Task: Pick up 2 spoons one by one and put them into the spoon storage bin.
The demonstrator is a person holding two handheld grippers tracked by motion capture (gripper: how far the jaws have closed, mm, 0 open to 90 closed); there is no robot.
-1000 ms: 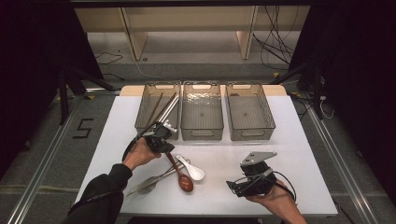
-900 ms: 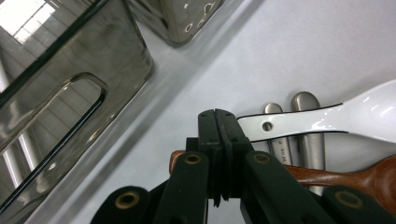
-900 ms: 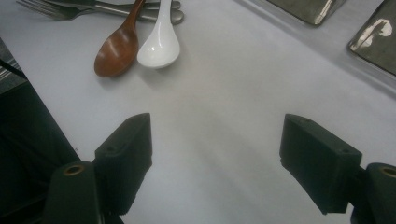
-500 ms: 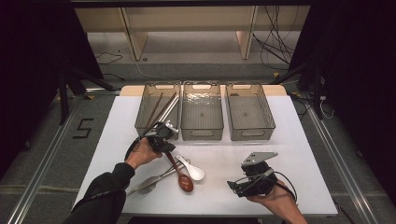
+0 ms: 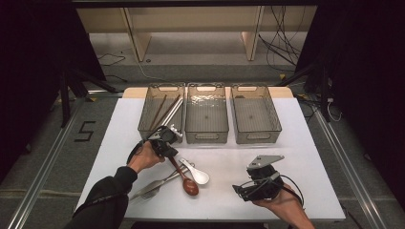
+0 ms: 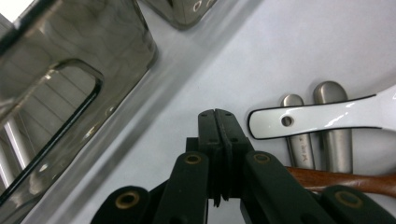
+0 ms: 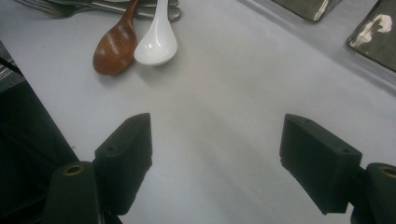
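Note:
My left gripper (image 5: 170, 141) hovers just in front of the left bin (image 5: 145, 125), above the handle ends of the cutlery. Its jaws (image 6: 218, 126) are shut with nothing between them. Right beside the tips lies the white spoon's (image 6: 327, 114) handle, over two metal handles (image 6: 299, 142) and a wooden spoon handle (image 6: 345, 179). The wooden spoon (image 5: 186, 180), white spoon (image 5: 197, 173) and metal fork (image 5: 152, 187) lie together at the table's front left. My right gripper (image 7: 215, 158) rests open and empty at the front right (image 5: 241, 191), facing the spoon bowls (image 7: 156, 44).
Three clear grey bins stand in a row at the back of the white table (image 5: 305, 143). The left one holds chopsticks (image 5: 161, 110) and a metal utensil; the middle bin (image 5: 205, 138) and right bin (image 5: 274, 128) look empty. Bare tabletop lies between the two grippers.

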